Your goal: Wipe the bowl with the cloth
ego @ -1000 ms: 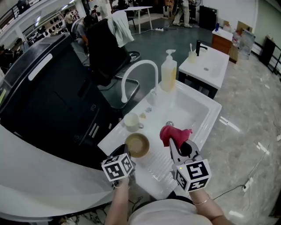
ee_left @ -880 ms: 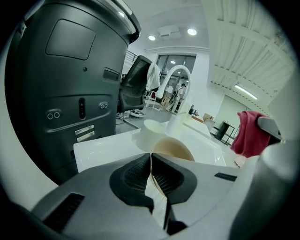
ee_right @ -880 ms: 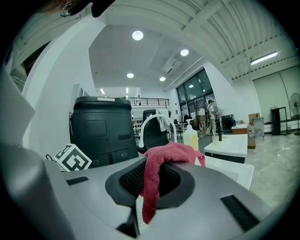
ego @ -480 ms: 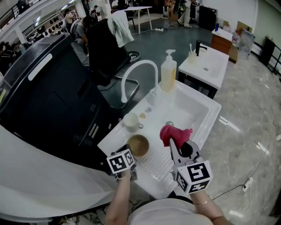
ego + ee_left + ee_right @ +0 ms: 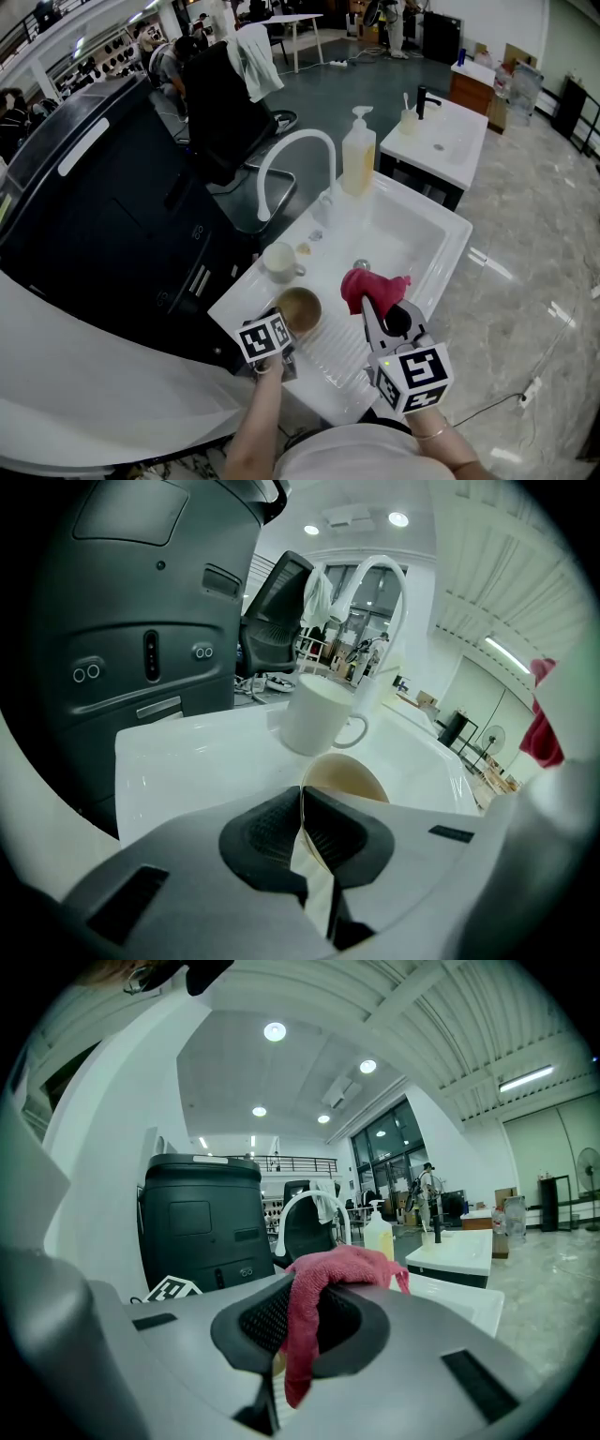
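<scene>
The tan bowl (image 5: pixel 300 307) is at the near left of the white drainboard (image 5: pixel 342 352), and my left gripper (image 5: pixel 285 325) is shut on its near rim. In the left gripper view the two pads clamp the thin rim of the bowl (image 5: pixel 349 774), with the left gripper (image 5: pixel 302 819) tilted down at it. To the right, my right gripper (image 5: pixel 368 302) is shut on a red cloth (image 5: pixel 368 284) held over the sink's edge, apart from the bowl. In the right gripper view the cloth (image 5: pixel 323 1283) drapes out of the right gripper (image 5: pixel 298 1321).
A white mug (image 5: pixel 279 260) stands just behind the bowl. Further back are the white arched faucet (image 5: pixel 292 157) and a soap bottle (image 5: pixel 359 152). The sink basin (image 5: pixel 398 234) lies to the right, and a black machine (image 5: pixel 103 197) fills the left.
My left gripper has sunk with the bowl's rim still clamped, and its marker cube has shifted a little up and right in the picture. The right gripper and the cloth have stayed still.
</scene>
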Demonstrator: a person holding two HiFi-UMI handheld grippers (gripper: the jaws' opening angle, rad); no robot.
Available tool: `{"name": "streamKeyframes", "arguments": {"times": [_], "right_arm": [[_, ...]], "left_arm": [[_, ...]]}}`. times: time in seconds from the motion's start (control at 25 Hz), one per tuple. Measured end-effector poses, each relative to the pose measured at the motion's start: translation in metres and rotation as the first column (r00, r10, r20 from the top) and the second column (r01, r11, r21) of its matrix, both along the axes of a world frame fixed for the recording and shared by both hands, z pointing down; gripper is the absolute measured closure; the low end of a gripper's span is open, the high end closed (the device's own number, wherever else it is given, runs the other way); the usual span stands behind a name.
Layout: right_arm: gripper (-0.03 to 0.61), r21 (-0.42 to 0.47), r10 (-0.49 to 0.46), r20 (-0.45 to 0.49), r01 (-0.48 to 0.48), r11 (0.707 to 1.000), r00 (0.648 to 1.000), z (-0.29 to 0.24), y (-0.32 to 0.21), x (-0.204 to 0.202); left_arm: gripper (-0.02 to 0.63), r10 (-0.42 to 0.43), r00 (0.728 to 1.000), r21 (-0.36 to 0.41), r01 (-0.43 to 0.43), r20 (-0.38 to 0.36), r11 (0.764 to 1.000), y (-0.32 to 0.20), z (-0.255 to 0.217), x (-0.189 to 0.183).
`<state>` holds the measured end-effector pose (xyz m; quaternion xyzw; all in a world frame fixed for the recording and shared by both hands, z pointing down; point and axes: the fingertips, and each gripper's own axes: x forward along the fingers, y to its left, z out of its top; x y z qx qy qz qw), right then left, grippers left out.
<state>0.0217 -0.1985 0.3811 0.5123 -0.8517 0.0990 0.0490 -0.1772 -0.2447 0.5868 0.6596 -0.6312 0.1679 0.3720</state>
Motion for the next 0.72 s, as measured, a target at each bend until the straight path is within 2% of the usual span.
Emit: {"name": "streamKeyframes", "arguments": {"times": [0.4, 0.72], "right_arm": [[0.543, -0.005, -0.003, -0.001, 0.003, 1.000, 1.000, 0.001, -0.001, 0.000], [0.543, -0.018, 0.002, 0.000, -0.002, 1.000, 1.000, 0.003, -0.003, 0.004]], "left_arm": [[0.584, -0.015, 1.000, -0.058, 0.014, -0.025, 0.998, -0.010, 0.019, 0.002], [0.584, 0.001, 1.000, -0.103, 0.001, 0.017, 0.995, -0.018, 0.027, 0.005]]}}
